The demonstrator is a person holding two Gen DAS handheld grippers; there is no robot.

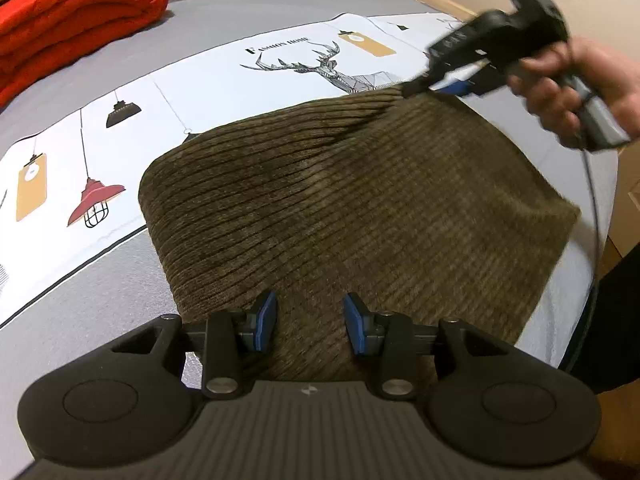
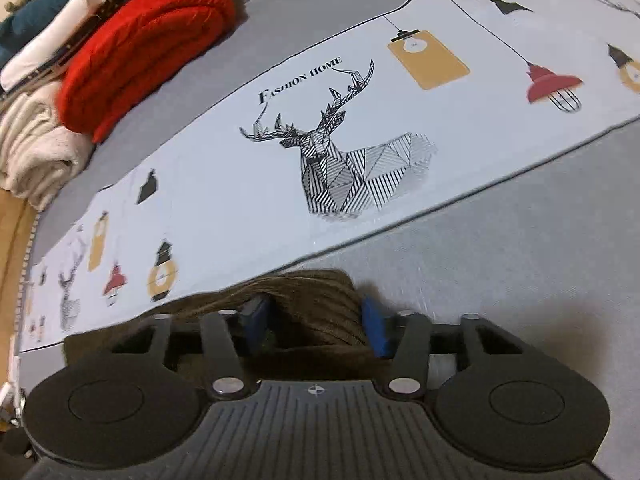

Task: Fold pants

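Observation:
Olive-brown corduroy pants lie folded into a broad pad on the bed. My left gripper is open over their near edge, and flat fabric shows in the gap between its blue pads. A person's hand holds my right gripper at the pants' far right corner, where a crease runs toward its tip. The right wrist view shows bunched pants fabric filling the space between the right gripper's pads, so it is shut on the pants.
The pants rest on a grey bed cover with a white printed strip of a deer and lamps. A red folded blanket, a cream knit and other folded clothes are stacked far left. A cable hangs at the right.

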